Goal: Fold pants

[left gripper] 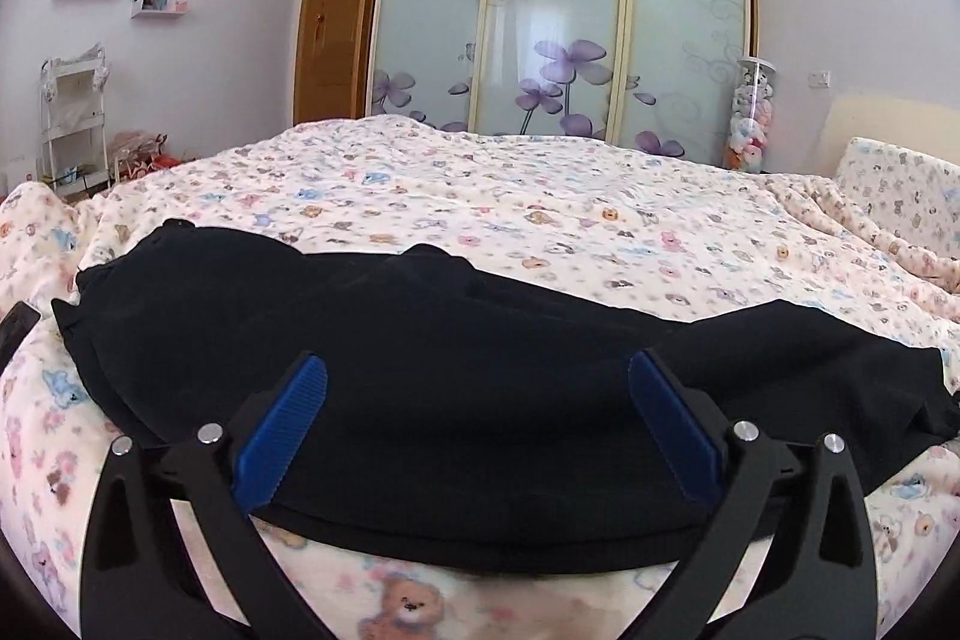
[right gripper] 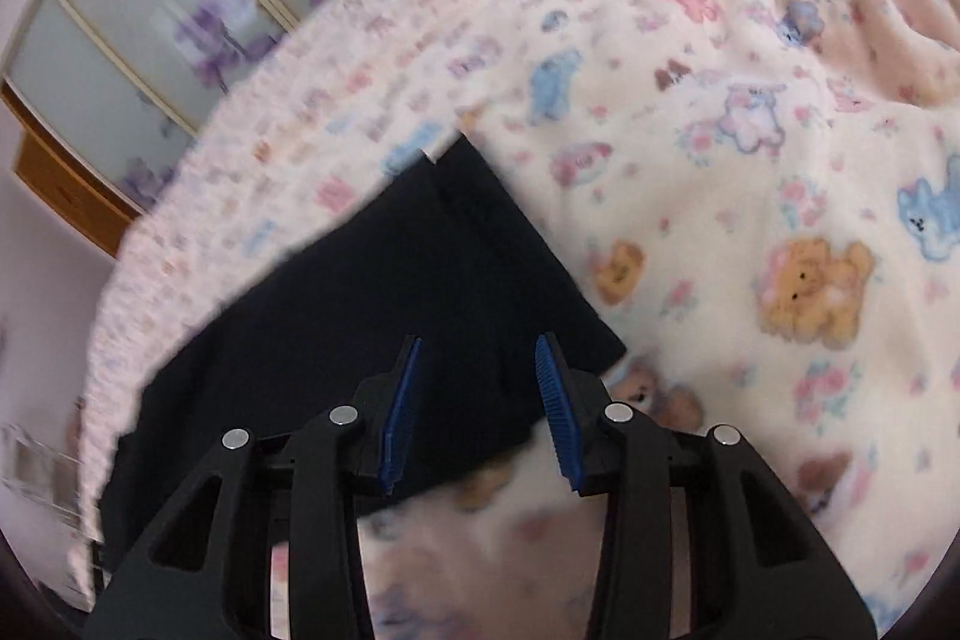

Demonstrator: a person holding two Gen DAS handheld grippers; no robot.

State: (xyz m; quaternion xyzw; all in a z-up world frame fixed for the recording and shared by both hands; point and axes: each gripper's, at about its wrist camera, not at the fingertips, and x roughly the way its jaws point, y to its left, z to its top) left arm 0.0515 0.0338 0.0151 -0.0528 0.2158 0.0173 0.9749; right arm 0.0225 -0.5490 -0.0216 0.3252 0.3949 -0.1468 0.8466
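Note:
Dark navy pants (left gripper: 420, 340) lie flat across the bear-print blanket (left gripper: 540, 196), stretching left to right in the left wrist view. My left gripper (left gripper: 477, 370) is open, its blue pads wide apart just above the near edge of the pants. In the right wrist view the pants (right gripper: 372, 304) lie diagonally, one end at the upper middle. My right gripper (right gripper: 477, 358) is open over the pants' near right corner and holds nothing.
The blanket (right gripper: 750, 160) covers the whole bed, with rumpled folds at the far right. A wardrobe with frosted sliding doors (left gripper: 558, 22), a wooden door (left gripper: 330, 34), a white rack (left gripper: 72, 118) and a tube of plush toys (left gripper: 750, 118) stand beyond the bed.

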